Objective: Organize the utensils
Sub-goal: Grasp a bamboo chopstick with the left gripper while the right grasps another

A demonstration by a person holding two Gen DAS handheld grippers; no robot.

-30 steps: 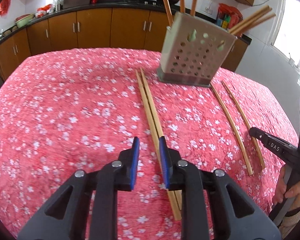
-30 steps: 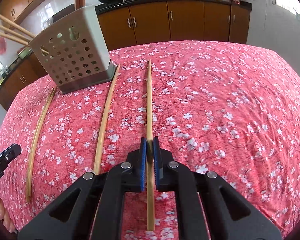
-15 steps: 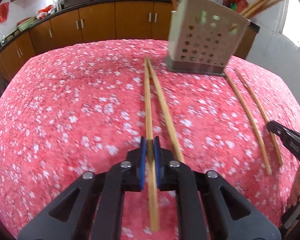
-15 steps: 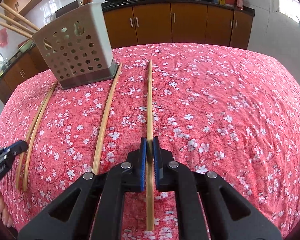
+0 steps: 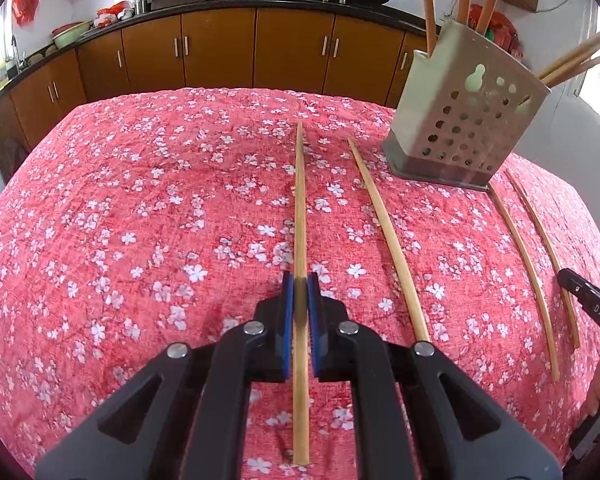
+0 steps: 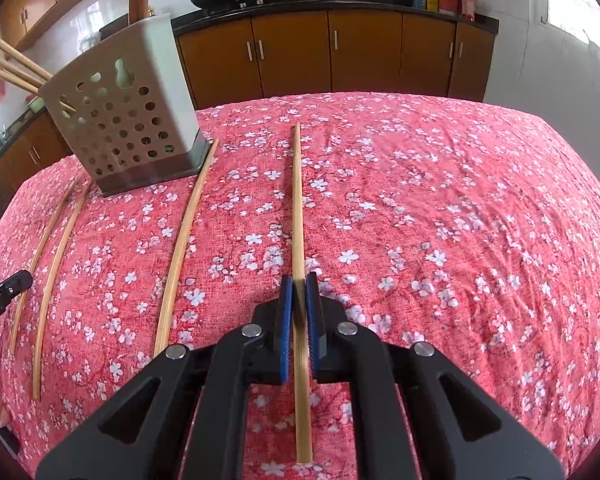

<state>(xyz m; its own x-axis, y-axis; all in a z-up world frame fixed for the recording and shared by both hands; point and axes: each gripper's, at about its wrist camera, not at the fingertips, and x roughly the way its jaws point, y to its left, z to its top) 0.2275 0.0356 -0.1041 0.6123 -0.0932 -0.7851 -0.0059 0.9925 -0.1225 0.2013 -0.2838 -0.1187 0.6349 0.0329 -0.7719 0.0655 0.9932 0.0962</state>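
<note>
Already, the left gripper (image 5: 300, 282) was shut tight on one chopstick (image 5: 299, 200), and the right gripper (image 6: 299, 284) was shut tight on another chopstick (image 6: 297, 200). Each stick pointed straight ahead, away from its gripper, over the desk (image 5: 100, 220). For the left gripper the holder (image 5: 466, 120) stood ahead to the right; for the right gripper it stood ahead to the left, about as near.

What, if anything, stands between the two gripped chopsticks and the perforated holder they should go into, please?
Nothing visible does. The left tongs are shut on one pale bamboo chopstick, the right tongs on another. Only flowered red cloth and loose chopsticks lying flat separate them from the grey perforated metal holder, whose top is open.
</note>
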